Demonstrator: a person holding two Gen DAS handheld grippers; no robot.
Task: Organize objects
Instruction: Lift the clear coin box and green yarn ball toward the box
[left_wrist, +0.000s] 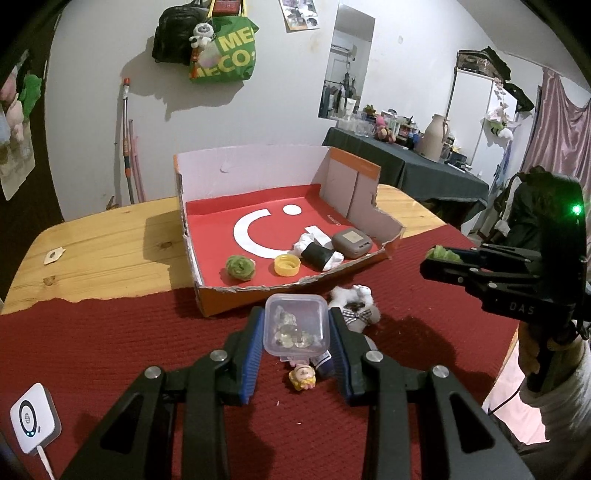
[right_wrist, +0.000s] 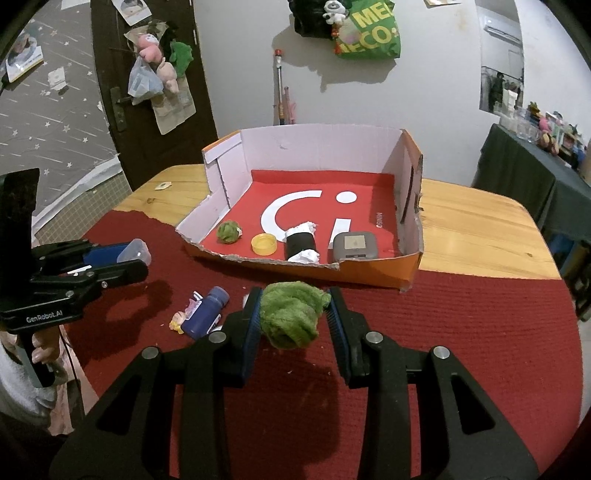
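Observation:
My left gripper (left_wrist: 296, 326) is shut on a small clear plastic container (left_wrist: 297, 325) with glassy beads inside, held above the red cloth. My right gripper (right_wrist: 293, 319) is shut on a green fuzzy ball (right_wrist: 291, 317), also off the cloth. Ahead stands the cut-down cardboard box (left_wrist: 236, 295) with a red floor. It holds a smaller green ball (left_wrist: 239, 266), a yellow cap (left_wrist: 286, 264), a black roll with white paper ends (left_wrist: 318, 254) and a grey case (left_wrist: 351, 243). On the cloth lie a little doll figure (left_wrist: 303, 376), a blue bottle (right_wrist: 207, 312) and a white plush toy (left_wrist: 354, 302).
A wooden table (left_wrist: 110, 236) is half covered by the red cloth (right_wrist: 461, 350). A white square device (left_wrist: 33, 421) with a cable lies at the near left. A dark side table (left_wrist: 424, 166) with clutter stands behind on the right. Bags hang on the wall.

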